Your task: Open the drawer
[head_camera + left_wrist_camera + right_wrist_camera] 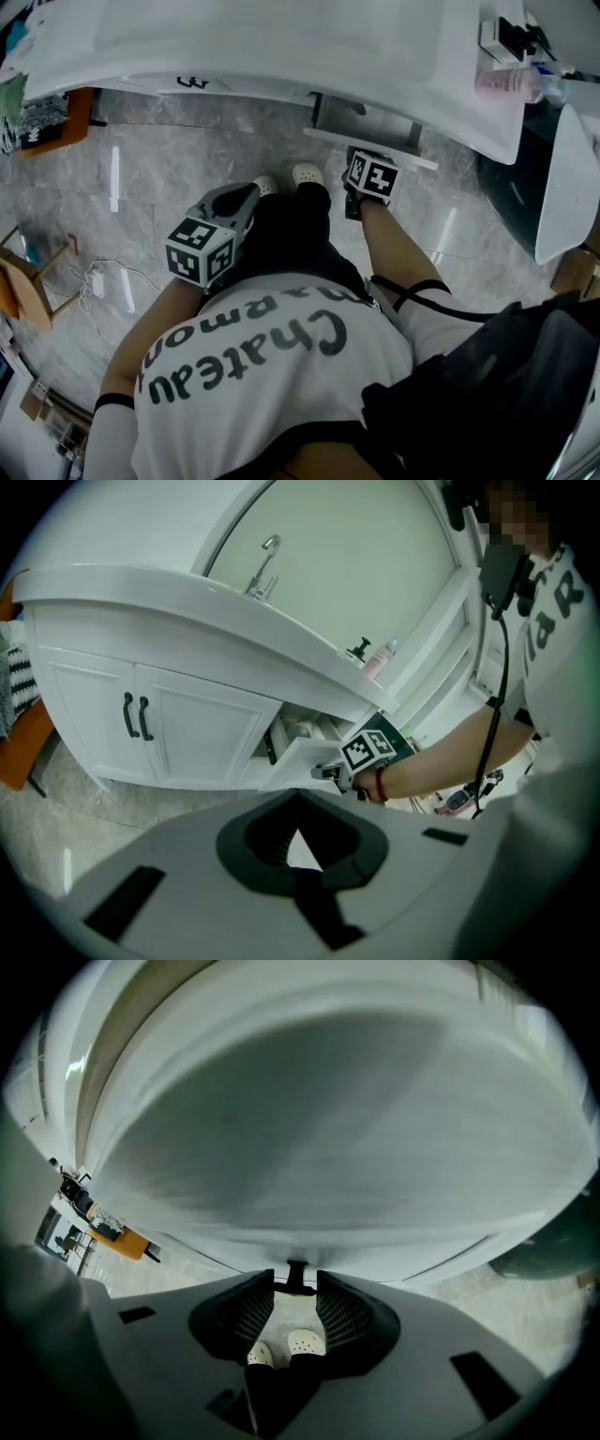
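Under the counter [281, 47], the right gripper [295, 1281] pinches the handle [295, 1267] of the part-open drawer [300, 754], which slides straight out from it; the left gripper [298, 799], jaws together and empty, hangs farther off.

We see the white, flat-fronted vanity drawer [302, 757] pulled partway out, level, from beneath the curved white countertop [187, 597], just right of the white two-door cabinet [187, 733]. Its open top shows pale contents we cannot make out. A small black handle [296, 1275] projects from its front.
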### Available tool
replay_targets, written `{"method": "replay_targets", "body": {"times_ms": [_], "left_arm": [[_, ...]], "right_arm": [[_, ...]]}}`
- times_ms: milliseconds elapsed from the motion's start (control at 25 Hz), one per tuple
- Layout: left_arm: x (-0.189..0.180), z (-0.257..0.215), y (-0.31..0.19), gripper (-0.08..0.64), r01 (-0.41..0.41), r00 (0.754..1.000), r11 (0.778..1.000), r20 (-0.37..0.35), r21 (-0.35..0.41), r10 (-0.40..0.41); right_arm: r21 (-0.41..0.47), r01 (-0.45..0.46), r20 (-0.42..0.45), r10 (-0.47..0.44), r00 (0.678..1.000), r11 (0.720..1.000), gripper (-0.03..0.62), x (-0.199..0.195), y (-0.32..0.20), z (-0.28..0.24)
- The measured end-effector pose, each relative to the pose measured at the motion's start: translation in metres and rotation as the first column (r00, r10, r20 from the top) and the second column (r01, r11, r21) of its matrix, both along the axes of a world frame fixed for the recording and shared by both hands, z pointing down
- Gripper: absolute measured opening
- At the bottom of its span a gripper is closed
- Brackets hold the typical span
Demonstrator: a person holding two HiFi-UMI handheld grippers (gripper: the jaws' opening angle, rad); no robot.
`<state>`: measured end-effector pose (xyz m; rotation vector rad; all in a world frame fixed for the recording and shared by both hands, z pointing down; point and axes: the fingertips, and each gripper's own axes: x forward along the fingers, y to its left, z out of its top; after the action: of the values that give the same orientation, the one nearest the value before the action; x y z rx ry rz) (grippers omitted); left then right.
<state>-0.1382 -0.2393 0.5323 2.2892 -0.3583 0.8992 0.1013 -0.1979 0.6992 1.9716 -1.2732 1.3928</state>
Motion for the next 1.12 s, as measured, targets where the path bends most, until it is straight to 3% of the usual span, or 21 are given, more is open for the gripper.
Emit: {"method": "replay_targets", "body": {"times_ms": [1120], "left_arm": [[-0.021,0.011,0.011,0.008,-0.121,0.993,0.993,0.016,-0.006,0.121]], "right_arm": [[0.023,-0.021,-0.027,0.021,0.999,1.000,0.144,-0.014,0.022,-0.002]]}}
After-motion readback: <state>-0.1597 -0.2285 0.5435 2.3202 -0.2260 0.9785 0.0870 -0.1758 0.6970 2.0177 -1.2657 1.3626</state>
